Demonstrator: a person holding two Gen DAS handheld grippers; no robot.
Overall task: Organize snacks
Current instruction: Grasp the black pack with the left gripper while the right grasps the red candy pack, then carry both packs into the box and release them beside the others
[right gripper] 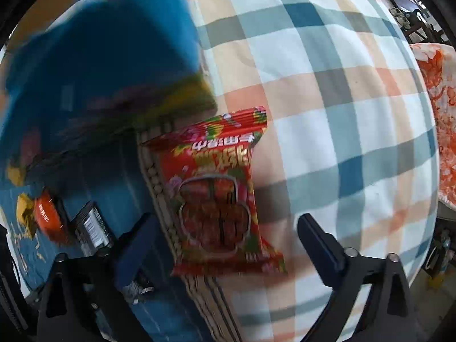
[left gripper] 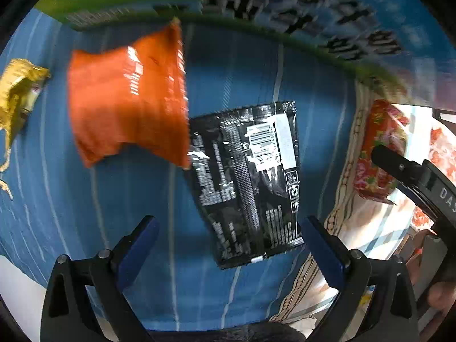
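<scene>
Left wrist view shows a black snack packet (left gripper: 248,182) lying barcode-side up on a blue cloth (left gripper: 85,213), its near end between the spread fingers of the left gripper (left gripper: 229,242), which holds nothing. An orange snack bag (left gripper: 128,105) overlaps the black packet's far left corner, and a gold wrapper (left gripper: 17,94) lies well apart at the left edge. Behind them stands a large blue and green bag (left gripper: 285,8) (its print blurred). In the right wrist view a red snack packet (right gripper: 219,196) rests where the blue cloth meets a checked cloth (right gripper: 327,99), partly on a patterned border strip (right gripper: 159,188). It lies ahead of the right gripper (right gripper: 225,245), whose fingers are wide apart and empty.
</scene>
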